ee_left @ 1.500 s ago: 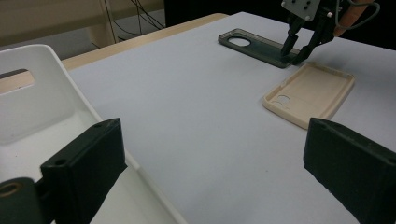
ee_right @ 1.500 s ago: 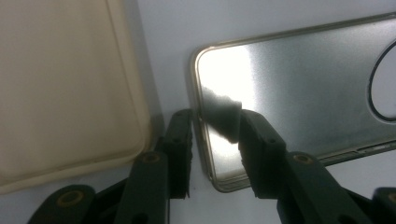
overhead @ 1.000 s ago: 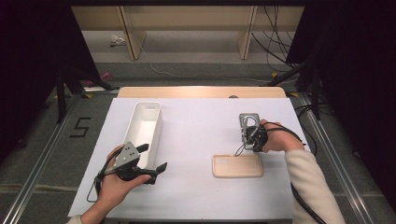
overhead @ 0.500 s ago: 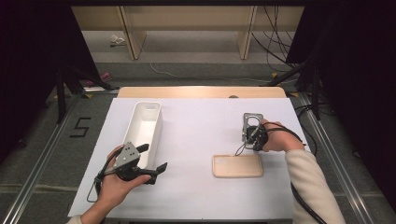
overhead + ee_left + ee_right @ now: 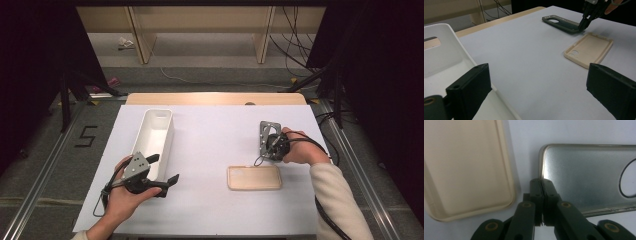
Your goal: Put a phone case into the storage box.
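A grey phone case (image 5: 268,131) with a round camera hole lies on the white table top, right of centre. My right gripper (image 5: 268,151) points down at its near end and is shut on the case's rim (image 5: 541,180). In the left gripper view the grey case (image 5: 560,23) looks slightly raised at the end where the right gripper (image 5: 582,25) grips it. A beige phone case (image 5: 254,177) lies hollow side up just in front of it. My left gripper (image 5: 164,169) is open and holds nothing, at the near end of the white bin (image 5: 155,135).
The long white bin (image 5: 444,57) is empty and stands left of centre. The white sheet (image 5: 210,145) covers a wooden table whose far edge (image 5: 215,98) shows. Cables and shelf legs lie on the floor beyond.
The right hand has shifted a little at the grey case's near end. The left hand and the bin have kept still.
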`<state>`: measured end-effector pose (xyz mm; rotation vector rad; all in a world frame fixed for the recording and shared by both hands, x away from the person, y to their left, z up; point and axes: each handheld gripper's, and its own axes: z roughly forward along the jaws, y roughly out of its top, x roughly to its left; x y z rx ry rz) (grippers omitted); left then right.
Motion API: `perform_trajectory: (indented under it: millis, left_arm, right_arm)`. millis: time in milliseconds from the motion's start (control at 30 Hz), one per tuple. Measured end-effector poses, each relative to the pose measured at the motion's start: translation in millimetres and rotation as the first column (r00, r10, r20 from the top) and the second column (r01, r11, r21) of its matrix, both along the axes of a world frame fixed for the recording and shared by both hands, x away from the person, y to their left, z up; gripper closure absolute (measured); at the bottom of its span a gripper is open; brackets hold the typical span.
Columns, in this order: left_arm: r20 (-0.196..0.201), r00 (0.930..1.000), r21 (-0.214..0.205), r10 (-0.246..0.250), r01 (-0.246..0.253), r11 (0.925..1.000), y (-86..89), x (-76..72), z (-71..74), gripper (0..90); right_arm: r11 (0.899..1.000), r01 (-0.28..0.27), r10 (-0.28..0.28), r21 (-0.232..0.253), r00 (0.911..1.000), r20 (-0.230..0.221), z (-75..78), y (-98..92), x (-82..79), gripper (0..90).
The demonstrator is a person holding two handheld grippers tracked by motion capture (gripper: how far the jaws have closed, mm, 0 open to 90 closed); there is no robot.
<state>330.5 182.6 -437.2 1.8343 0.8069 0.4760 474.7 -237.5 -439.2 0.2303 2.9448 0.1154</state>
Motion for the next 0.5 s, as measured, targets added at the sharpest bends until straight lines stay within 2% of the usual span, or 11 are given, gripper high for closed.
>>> perform_trajectory:
  millis: [133,200,267,300,333,367,500]
  left_arm:
    - [0.002,1.0000,-0.001,0.001,-0.001,1.0000,0.0,-0.1,0.4,5.5]
    - [0.001,1.0000,-0.001,0.001,-0.001,1.0000,0.3,0.2,0.2,5.5]
    - [0.001,1.0000,-0.001,0.001,-0.001,1.0000,0.3,0.2,0.3,5.5]
    - [0.002,1.0000,-0.001,0.002,-0.002,1.0000,0.4,0.1,0.4,5.5]
    - [0.003,1.0000,-0.002,0.002,-0.002,1.0000,0.5,0.0,0.6,5.5]
    - [0.003,1.0000,-0.002,0.002,-0.002,1.0000,0.5,0.0,0.6,5.5]
    - [0.003,1.0000,-0.002,0.002,-0.002,1.0000,0.5,0.0,0.7,5.5]
  right_arm:
    - [0.999,0.004,-0.005,0.051,0.9999,0.016,5.1,-1.1,-4.1,88.9]
    - [0.996,0.004,-0.008,0.091,0.9990,0.044,8.2,-1.6,-7.4,88.9]
    - [0.994,0.004,-0.009,0.105,0.9986,0.052,9.5,-1.8,-8.4,89.0]
    - [0.992,0.007,-0.014,0.123,0.9983,0.056,10.6,-1.9,-9.7,89.0]
    - [0.987,0.004,-0.015,0.162,0.9978,0.065,12.7,-1.9,-11.5,89.0]
    - [0.987,0.004,-0.015,0.162,0.9978,0.065,12.7,-1.9,-11.5,89.0]
    - [0.969,0.004,-0.025,0.247,0.9963,0.082,15.2,-0.8,-16.7,89.0]
